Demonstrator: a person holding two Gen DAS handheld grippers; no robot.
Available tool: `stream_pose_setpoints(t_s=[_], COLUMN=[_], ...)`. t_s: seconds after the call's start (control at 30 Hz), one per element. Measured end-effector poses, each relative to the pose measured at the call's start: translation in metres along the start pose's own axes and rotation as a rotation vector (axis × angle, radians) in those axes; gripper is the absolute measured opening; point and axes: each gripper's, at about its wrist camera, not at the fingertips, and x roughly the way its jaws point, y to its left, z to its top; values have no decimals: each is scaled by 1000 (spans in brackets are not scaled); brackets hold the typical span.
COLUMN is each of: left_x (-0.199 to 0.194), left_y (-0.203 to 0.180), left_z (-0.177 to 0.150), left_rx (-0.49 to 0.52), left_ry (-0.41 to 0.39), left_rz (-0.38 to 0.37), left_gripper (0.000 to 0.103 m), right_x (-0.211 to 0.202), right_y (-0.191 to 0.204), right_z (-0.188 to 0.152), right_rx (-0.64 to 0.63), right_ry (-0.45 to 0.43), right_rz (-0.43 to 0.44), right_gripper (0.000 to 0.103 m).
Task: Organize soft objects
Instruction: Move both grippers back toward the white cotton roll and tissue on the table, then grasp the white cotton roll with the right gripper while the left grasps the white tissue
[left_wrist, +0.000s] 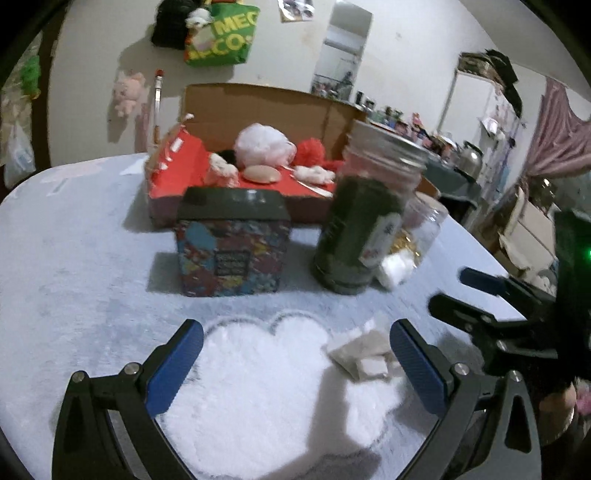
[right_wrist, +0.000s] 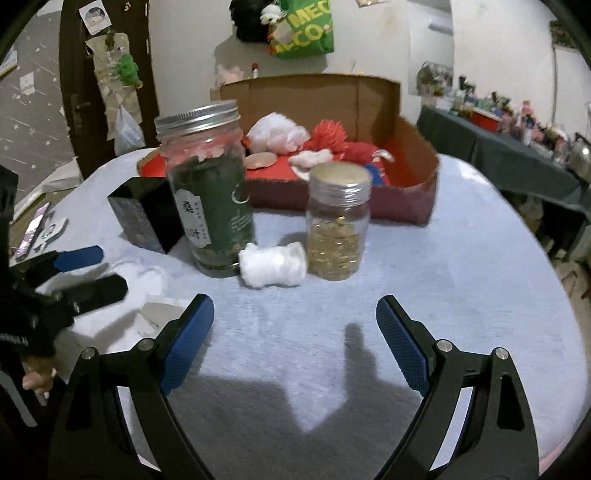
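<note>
Nearest to the left gripper (left_wrist: 295, 363) is a small pale pouch (left_wrist: 360, 356), lying on the white cloud patch (left_wrist: 258, 387) of the blue cloth (left_wrist: 92, 258), just inside the right blue finger. Both jaws of this gripper are spread wide and hold nothing. The right gripper (right_wrist: 295, 341) is also spread wide and empty, low over the bare cloth, pointing toward the cotton roll (right_wrist: 272, 264).

The cotton roll lies between the green jar (right_wrist: 207, 184) and the gold jar (right_wrist: 339, 221), touching or almost touching both. Other soft things, a white puff (right_wrist: 277, 133) and a red pompom (right_wrist: 332, 138), are already in the red box (right_wrist: 406, 199) behind the jars.

I judge the step in hand is picking up one of the loose soft pieces to bring it to the box. For the pouch, the left gripper should shift a little to its right, so the pouch comes to the middle between the fingers, then go down and close gently. For the roll, the right gripper should enter straight from the front, because the jars on both sides can be pushed over. The black tin (left_wrist: 232, 243) stands apart from both paths.
</note>
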Motion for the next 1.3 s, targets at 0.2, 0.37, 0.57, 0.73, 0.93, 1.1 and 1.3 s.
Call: stream_pose_setpoints(t_s=[0.2,0.37,0.57,0.73,0.93,1.1,1.3], left_x=[6,10,18,21,23,21,15], left_y=[-10,-17,-19,-23,-17,-11,-11], left_z=[-2,-3,-2,-3,-1,1,3], left_rx=[46,87,104,129,94,65,61], left_ry=[69,105,146,148,164,162,142], left_rz=[-55,-96,-136,-144,-231,-254,-226], left_gripper=[102,98,85,69,32,12,8], right_x=[18,30,39,44,48,48,36], right_y=[-1,-3,-2,0,1,-1,1], right_z=[11,17,22,24,27,26,19], right_rx=[9,26,31,29,34,46,29], right_ry=[66,102,129,146,158,154,124], right_rz=[64,98,119,118,101,96,94], right_gripper=[90,84,71,67,52,27,21])
